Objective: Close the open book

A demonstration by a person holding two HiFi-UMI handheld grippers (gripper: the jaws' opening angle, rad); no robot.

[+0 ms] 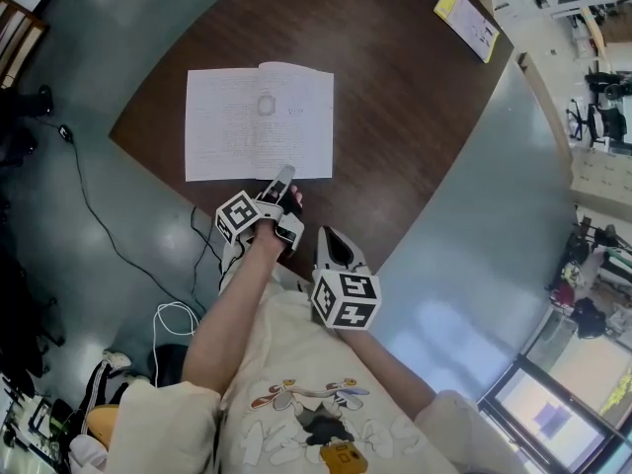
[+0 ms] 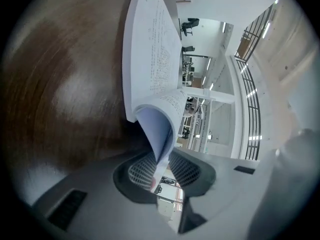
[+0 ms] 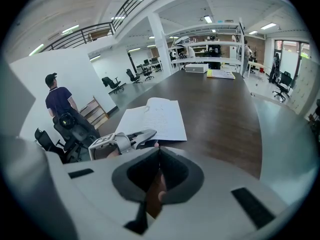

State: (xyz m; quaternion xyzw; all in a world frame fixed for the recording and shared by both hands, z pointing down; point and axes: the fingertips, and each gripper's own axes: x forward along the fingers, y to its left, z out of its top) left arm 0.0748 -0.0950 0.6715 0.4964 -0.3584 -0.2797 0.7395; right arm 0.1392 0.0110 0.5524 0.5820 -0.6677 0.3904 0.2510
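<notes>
A: Left claw (image 2: pixel 162 170) nips a curled sheaf of pages (image 2: pixel 157 129) at the near edge of the open book (image 1: pixel 259 123), flat on the dark surface (image 1: pixel 395 117). Right claw (image 1: pixel 333 240) closed, empty.

B: Risk: thin paper could tear or slip free if swung over hard.

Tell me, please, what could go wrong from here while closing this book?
1. The left tool pinches only a thin curled page, not a whole half of the book. Pulling it over may crease or tear it.
2. The book lies loose on the table. It may slide, because the right tool is shut and away from it.
</notes>
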